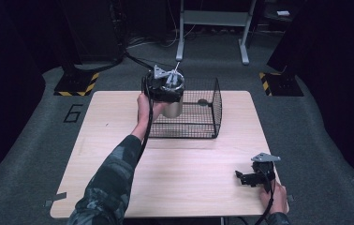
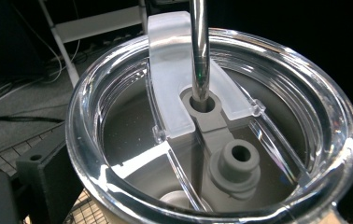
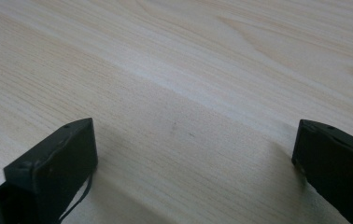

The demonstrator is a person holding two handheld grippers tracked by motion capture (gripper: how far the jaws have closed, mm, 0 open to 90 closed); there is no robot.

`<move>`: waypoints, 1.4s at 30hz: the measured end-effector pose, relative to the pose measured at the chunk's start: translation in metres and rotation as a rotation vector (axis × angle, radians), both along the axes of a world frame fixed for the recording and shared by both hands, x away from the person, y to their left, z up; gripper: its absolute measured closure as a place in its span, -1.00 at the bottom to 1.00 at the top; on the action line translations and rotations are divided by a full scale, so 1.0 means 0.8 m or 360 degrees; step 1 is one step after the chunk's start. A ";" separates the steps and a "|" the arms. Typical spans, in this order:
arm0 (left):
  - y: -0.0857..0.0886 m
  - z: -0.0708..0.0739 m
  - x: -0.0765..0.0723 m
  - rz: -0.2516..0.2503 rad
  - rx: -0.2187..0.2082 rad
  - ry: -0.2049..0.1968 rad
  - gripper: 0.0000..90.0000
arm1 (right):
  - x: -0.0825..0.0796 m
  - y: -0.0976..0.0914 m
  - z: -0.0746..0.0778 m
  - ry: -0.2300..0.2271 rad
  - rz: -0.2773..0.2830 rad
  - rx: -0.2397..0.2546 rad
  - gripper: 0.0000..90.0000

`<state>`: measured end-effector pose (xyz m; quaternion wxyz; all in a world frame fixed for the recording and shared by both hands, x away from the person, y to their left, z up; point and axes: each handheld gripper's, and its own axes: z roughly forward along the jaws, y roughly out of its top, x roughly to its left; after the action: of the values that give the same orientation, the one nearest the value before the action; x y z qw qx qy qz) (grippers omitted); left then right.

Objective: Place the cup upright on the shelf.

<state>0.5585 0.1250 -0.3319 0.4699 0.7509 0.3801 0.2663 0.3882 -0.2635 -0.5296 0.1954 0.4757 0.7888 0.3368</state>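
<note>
A steel tumbler hangs upright at the left end of the black wire basket, with my left gripper shut on its upper part. In the left gripper view its clear lid sits close under the camera, a metal straw stands through the lid's grey slider, and a black jaw flanks the rim on each side. My right gripper rests on the wooden table near the front right corner. Its jaws stand wide open around bare wood, nothing between them.
The basket stands at the back middle of the table. Beyond the table are a grey metal frame, cables on the floor and two yellow-black striped bases. A "6" is marked on the floor at left.
</note>
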 end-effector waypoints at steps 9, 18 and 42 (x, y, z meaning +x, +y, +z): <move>-0.008 -0.019 0.011 0.0044 0.0017 0.0039 -0.91 | 0.000 0.000 0.000 -0.0006 0.0005 -0.0003 -1.00; -0.012 -0.038 0.020 0.0110 -0.0019 0.0061 -0.91 | 0.002 0.000 -0.001 -0.0019 0.0012 -0.0008 -1.00; -0.030 -0.087 0.031 0.0167 0.0005 0.0131 -0.91 | 0.002 0.000 0.000 -0.0003 0.0011 -0.0020 -1.00</move>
<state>0.5833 0.1009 -0.4012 0.4381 0.7411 0.4373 0.2601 0.3896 -0.2634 -0.5297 0.1980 0.4713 0.7923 0.3331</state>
